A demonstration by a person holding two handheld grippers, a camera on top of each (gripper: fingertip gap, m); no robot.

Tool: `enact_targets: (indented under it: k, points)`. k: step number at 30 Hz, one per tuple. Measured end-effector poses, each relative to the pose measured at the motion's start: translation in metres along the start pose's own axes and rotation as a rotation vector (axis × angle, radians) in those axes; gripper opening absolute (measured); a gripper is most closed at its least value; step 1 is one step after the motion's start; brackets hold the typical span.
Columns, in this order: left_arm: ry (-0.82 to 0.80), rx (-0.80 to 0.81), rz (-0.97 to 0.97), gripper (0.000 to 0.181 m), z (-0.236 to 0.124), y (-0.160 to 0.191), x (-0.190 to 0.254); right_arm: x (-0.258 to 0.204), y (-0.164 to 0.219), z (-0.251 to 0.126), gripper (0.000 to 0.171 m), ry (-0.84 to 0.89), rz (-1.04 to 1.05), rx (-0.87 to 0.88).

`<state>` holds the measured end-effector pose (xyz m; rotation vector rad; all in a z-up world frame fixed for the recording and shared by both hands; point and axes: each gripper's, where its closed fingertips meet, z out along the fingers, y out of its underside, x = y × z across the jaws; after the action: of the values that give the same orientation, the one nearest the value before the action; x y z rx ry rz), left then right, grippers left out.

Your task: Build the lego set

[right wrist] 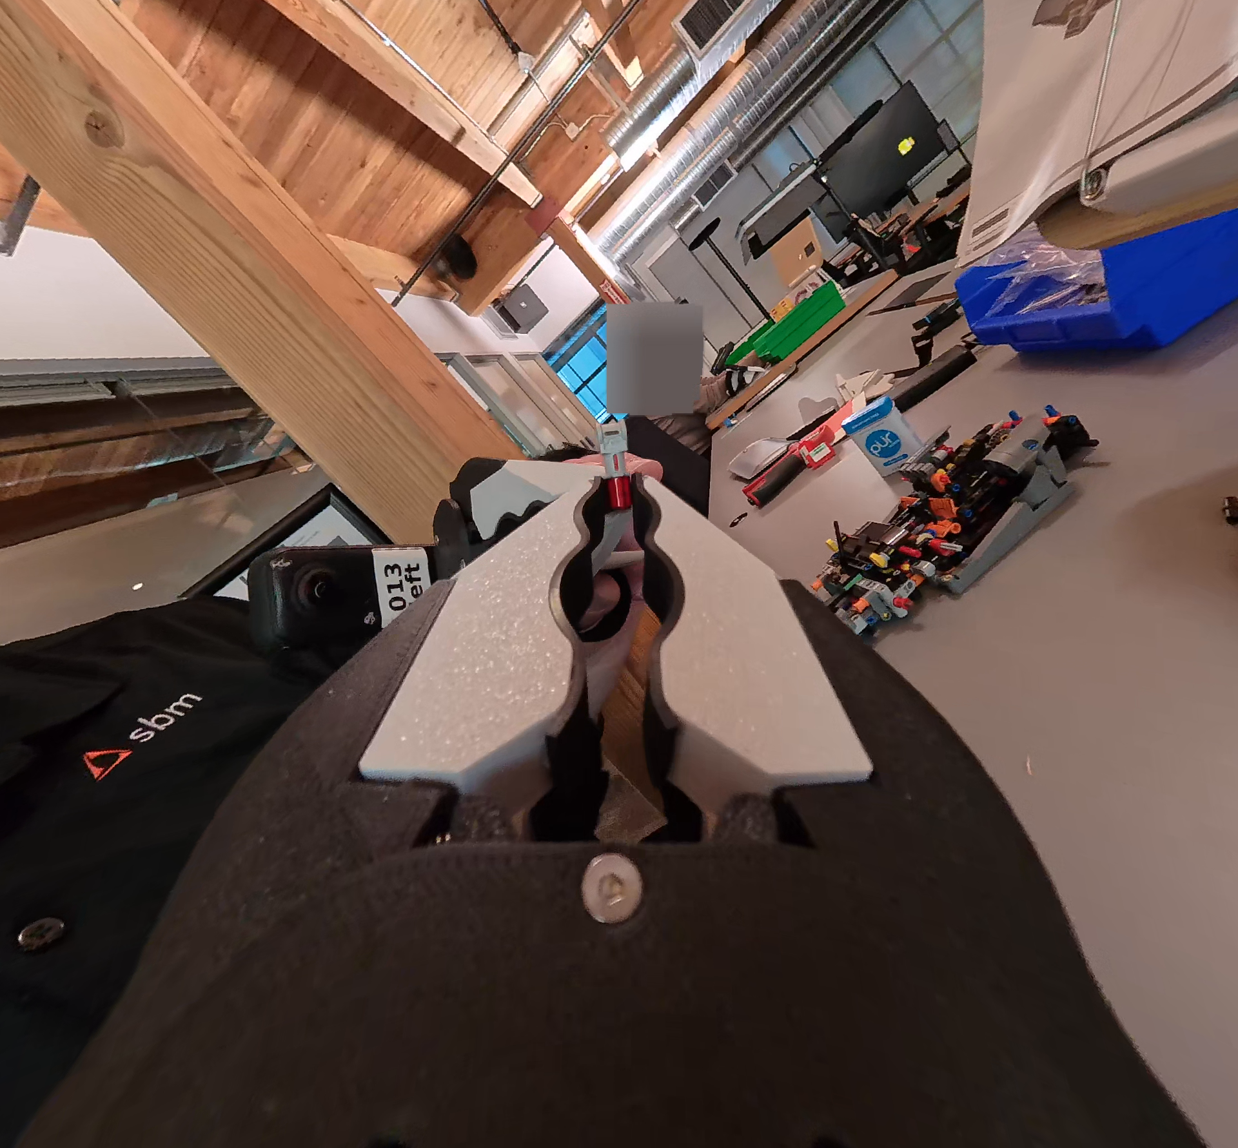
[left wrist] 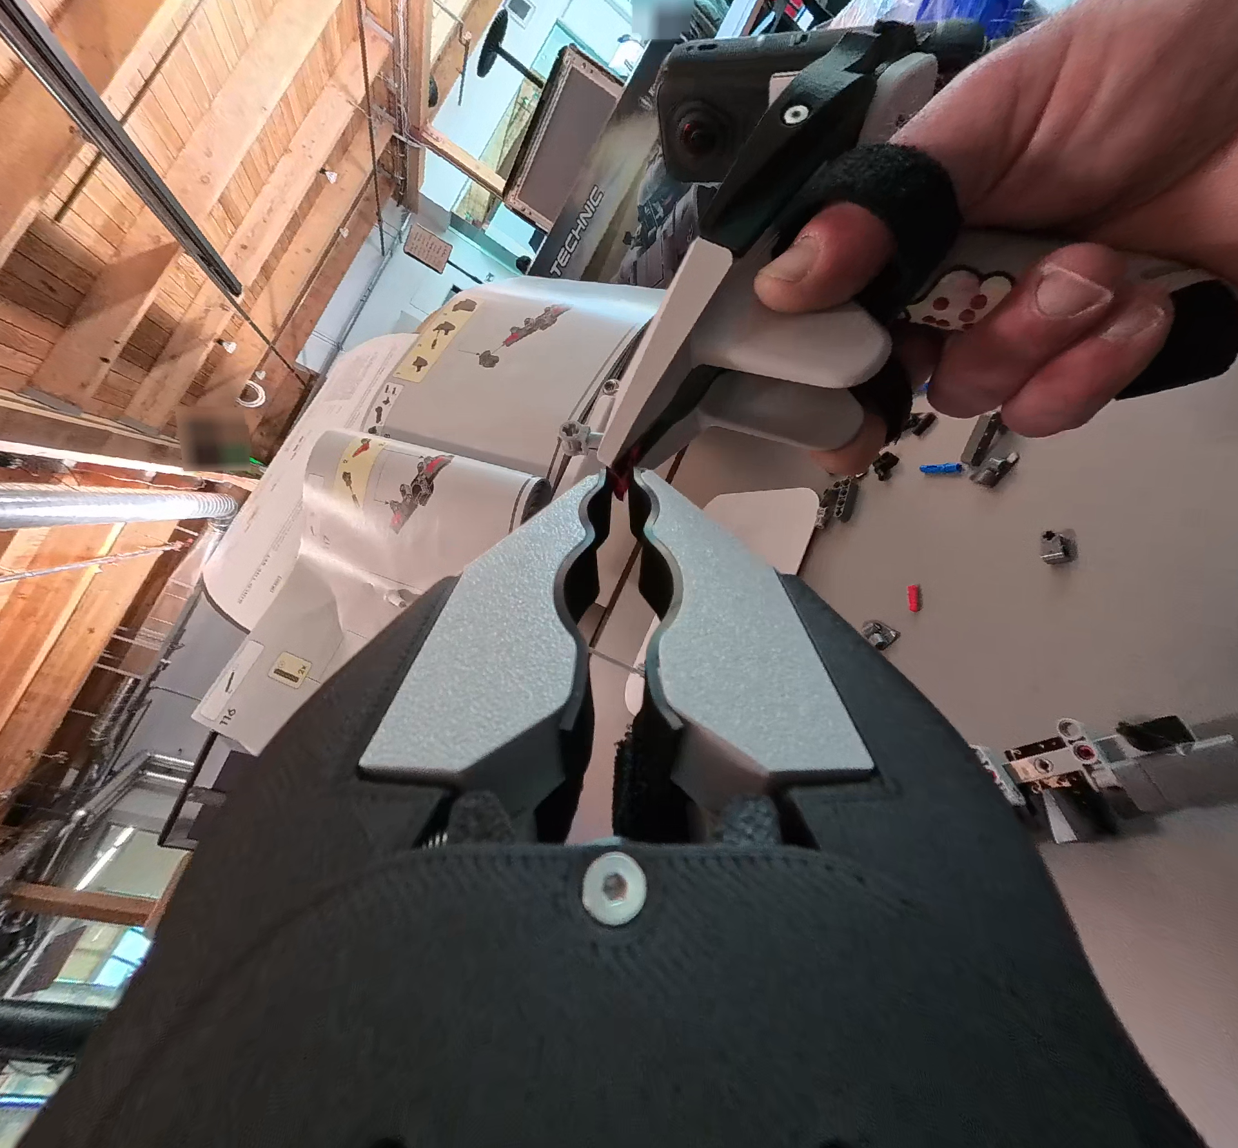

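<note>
My right gripper (right wrist: pixel 615 488) is shut on a small red bush (right wrist: pixel 616 494), with a light grey connector (right wrist: pixel 611 443) sticking out beyond the tips. In the left wrist view a hand holds it at the upper right, its tips (left wrist: pixel 613 456) touching mine, the grey connector (left wrist: pixel 576 435) beside them. My left gripper (left wrist: pixel 621 485) is closed to a narrow slit with the red bush (left wrist: pixel 620 488) between its tips. It also shows in the right wrist view (right wrist: pixel 516 496), left of the bush. Both are raised above the table.
An open instruction booklet (left wrist: pixel 429 500) stands behind the grippers. Loose pieces lie on the grey table (left wrist: pixel 1005 613): a red pin (left wrist: pixel 912 597), a blue pin (left wrist: pixel 938 468), a grey sub-assembly (left wrist: pixel 1058 761). A large part-built model (right wrist: pixel 951 513), a white tub (right wrist: pixel 881 439) and a blue bin (right wrist: pixel 1105 299) are on the right.
</note>
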<state>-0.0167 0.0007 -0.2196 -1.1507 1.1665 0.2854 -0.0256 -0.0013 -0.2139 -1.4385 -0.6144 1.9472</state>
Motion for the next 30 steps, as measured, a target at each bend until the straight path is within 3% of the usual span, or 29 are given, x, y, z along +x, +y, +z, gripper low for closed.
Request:
enact_targets:
  k: [8,14,21,25,30]
  points:
    - [0.047,-0.020,-0.075,0.002,0.008,0.018,-0.003,0.021,-0.011,-0.004,0.008,0.039,0.029,0.051]
    - [0.267,0.013,-0.404,0.003,0.005,0.026,-0.008,0.035,-0.014,-0.012,0.023,0.121,-0.153,-0.039]
    - [0.698,0.037,-0.795,0.002,-0.009,0.017,-0.004,0.032,-0.009,-0.011,0.026,0.362,-1.015,-0.378]
    - [0.834,0.043,-0.922,0.003,-0.014,0.011,-0.005,0.023,-0.006,-0.004,0.025,0.413,-1.452,-0.518]
    - [0.936,0.052,-1.031,0.003,-0.017,0.010,-0.006,0.010,0.001,0.006,0.019,0.420,-1.736,-0.565]
